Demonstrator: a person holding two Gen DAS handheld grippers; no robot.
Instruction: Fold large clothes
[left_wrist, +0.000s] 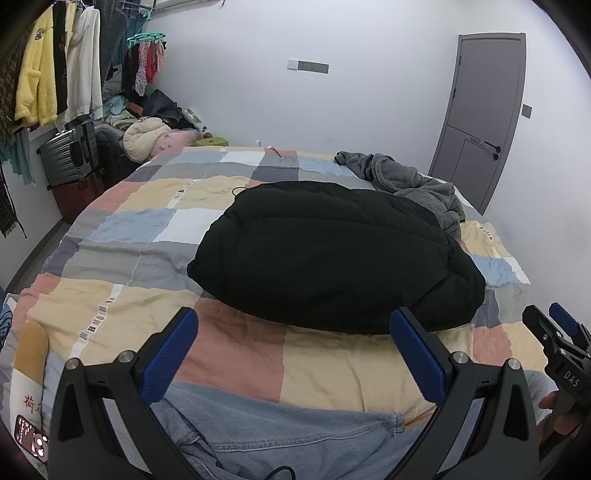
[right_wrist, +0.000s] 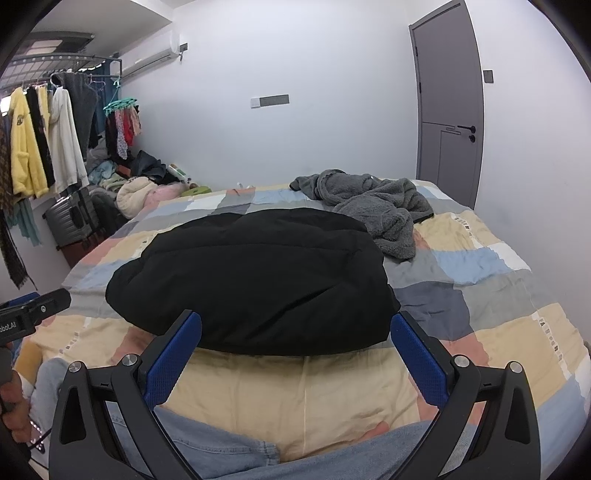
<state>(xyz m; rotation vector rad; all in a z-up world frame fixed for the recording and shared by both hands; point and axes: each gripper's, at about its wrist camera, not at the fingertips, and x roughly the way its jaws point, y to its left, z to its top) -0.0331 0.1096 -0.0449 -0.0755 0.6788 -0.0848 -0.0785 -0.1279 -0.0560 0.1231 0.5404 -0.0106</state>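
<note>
The left hand-held gripper (left_wrist: 291, 343) is hovering wide open and holding nothing, above the near edge of the bed (left_wrist: 122, 295). Left of the bed, a clothes rack (left_wrist: 55, 74) and suitcases (left_wrist: 70, 155) are crowding the narrow floor strip. The black jacket (left_wrist: 332, 258) is lying folded in a puffy bundle mid-bed, with bare quilt all around its near side. The right hand-held gripper (right_wrist: 295, 339) is also gaping wide and empty, just short of the jacket's near edge; "DAS" is showing on its body in the left view. A grey fleece garment (right_wrist: 373, 206) is lying crumpled behind the jacket, touching it. A grey door (right_wrist: 447, 110) is standing shut to the right.
</note>
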